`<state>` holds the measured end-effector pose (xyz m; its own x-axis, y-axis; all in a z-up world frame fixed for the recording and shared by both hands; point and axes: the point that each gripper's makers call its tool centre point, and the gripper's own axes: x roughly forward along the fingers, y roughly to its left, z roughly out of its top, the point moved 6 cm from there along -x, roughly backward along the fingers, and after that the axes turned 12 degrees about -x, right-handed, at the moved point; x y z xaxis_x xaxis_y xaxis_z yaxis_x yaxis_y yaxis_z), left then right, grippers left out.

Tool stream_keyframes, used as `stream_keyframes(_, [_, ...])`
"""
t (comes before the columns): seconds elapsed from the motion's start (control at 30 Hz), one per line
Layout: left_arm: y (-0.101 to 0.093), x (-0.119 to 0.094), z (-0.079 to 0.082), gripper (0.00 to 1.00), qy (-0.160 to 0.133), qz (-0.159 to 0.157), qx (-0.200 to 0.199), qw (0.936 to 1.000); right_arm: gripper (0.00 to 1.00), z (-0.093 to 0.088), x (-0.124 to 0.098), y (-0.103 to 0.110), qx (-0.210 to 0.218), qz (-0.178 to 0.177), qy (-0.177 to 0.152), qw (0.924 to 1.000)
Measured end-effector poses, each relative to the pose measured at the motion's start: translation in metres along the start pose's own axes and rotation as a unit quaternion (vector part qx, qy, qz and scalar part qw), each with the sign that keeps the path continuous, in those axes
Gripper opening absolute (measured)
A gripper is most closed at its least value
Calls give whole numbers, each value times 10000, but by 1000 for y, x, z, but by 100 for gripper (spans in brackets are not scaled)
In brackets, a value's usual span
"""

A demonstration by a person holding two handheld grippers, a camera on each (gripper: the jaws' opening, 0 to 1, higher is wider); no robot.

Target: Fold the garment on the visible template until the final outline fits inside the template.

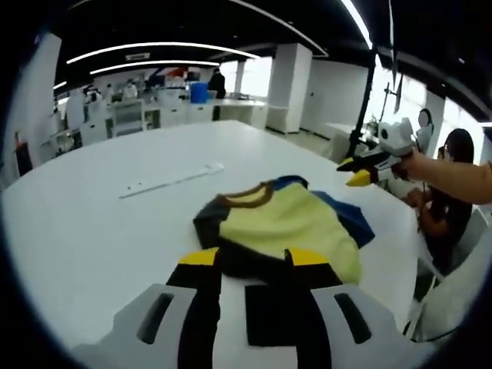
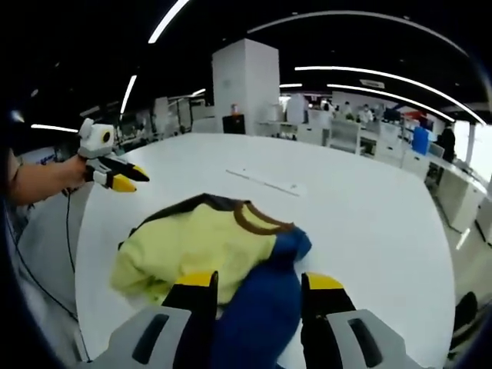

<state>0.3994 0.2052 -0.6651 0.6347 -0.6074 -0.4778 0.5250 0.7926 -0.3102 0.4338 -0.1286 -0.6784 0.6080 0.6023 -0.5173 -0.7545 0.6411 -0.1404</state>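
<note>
A soft, crumpled garment [image 1: 288, 223] of pale yellow cloth, with blue sleeves, dark panels and a brown ribbed collar, lies bunched on the smooth white worktop [image 1: 100, 223]. The left tool [image 1: 250, 257] stands open just before its dark edge. The right tool [image 2: 257, 280] straddles a blue sleeve [image 2: 265, 307], jaws apart. A flat white strip [image 1: 171, 179] lies beyond.

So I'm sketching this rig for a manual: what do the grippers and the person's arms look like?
Each gripper has a pale grey body with dark slots, two flat black jaws and yellow tips. Seen from the other's camera, each carries a white box on top, and its jaws taper to yellow points. A thin dark cable hangs below one forearm. Both forearms are bare, no sleeves visible.
</note>
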Motion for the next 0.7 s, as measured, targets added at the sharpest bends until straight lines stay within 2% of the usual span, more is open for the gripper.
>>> stream_keyframes(0.2, [-8, -5, -6, 26, -26, -112, -22, 9999, 40, -3, -5, 3, 36, -26, -50, 10000])
stream_keyframes(0.47, [-13, -4, -19, 24, 83, -152, 32, 9998, 37, -15, -9, 13, -27, 35, 97, 9999])
stream_keyframes(0.7, [-17, -2, -33, 22, 156, -235, -101, 9996, 34, -28, -8, 25, 28, 149, 178, 9997])
